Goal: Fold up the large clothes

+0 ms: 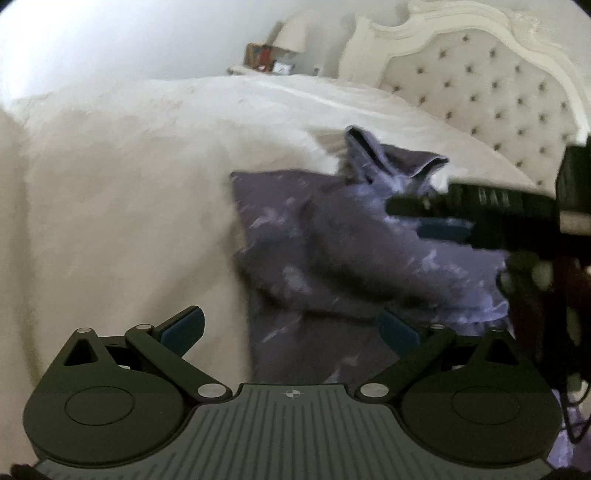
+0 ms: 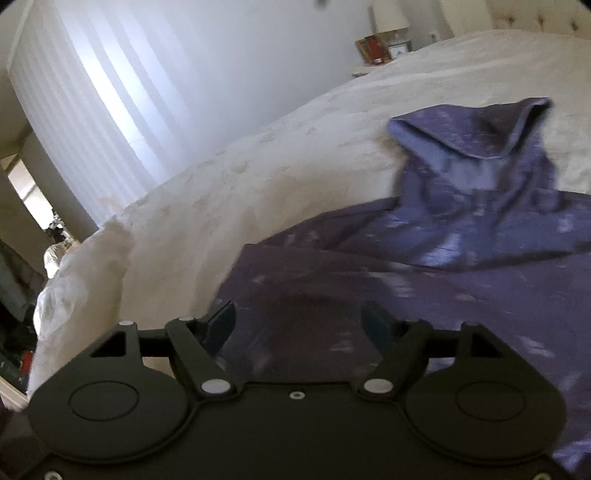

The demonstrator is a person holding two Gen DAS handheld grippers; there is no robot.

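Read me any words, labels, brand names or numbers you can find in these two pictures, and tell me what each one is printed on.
None can be read.
Right gripper: pale raised letters on its black body, seen from the left wrist, too blurred to read.
Red box on the nightstand by the lamp: any print too small to read.
Purple garment: pale streaks only, no text.

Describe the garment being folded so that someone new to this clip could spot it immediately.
Start at the large bed with the cream cover and the tufted headboard. On the cover, toward the near edge, lies the purple garment, partly flattened with one bunched section standing up. It is the only dark, mottled cloth on the pale bedding.
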